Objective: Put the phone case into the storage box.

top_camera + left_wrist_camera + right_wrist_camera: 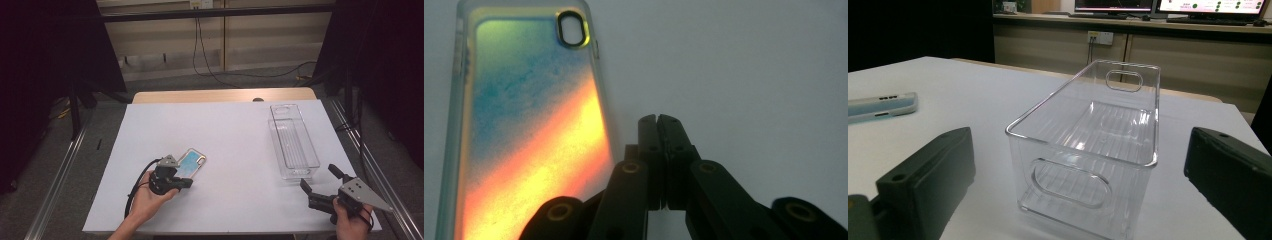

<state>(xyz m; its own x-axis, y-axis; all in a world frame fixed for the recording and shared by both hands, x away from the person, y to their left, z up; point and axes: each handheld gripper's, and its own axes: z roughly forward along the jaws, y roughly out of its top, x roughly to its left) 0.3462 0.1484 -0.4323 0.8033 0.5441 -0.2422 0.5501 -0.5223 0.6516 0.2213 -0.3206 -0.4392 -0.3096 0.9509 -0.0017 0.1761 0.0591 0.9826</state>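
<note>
An iridescent phone case (pixel 192 163) lies flat on the white table, left of the middle. In the left gripper view the phone case (pixel 524 125) shows blue, orange and yellow, with its camera hole at the top. My left gripper (pixel 658 120) is shut, jaws pressed together with nothing between them, just to the right of the case; from above the left gripper (pixel 186 181) sits at the case's near end. My right gripper (pixel 320 179) stands open at the front right, jaws wide apart, pointing at a clear plastic bin (pixel 1088 145).
The clear bin (pixel 292 141) is long and narrow, standing on the table's right side with cut-out handles at both ends. The white sheet (pixel 225 130) covers the table. Dark curtains and cables stand beyond the far edge.
</note>
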